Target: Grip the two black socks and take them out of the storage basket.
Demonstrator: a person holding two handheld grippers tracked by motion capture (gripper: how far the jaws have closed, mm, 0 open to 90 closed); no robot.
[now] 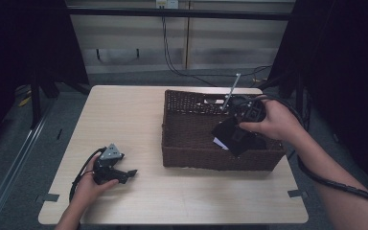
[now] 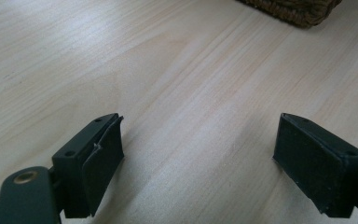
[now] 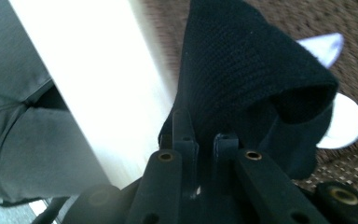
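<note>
A black knitted cloth (image 3: 256, 74) hangs over the brown wicker basket (image 1: 191, 143), pinched between the closed jaws of the right gripper (image 3: 204, 140), while the left gripper (image 2: 198, 158) rests on the wooden surface (image 1: 124, 120) with jaws wide apart and nothing between them.

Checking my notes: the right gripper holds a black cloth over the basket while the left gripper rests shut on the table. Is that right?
Not quite. The left gripper rests on the table with its jaws open, as the left gripper view shows. The right gripper does hold the black cloth over the basket.
</note>
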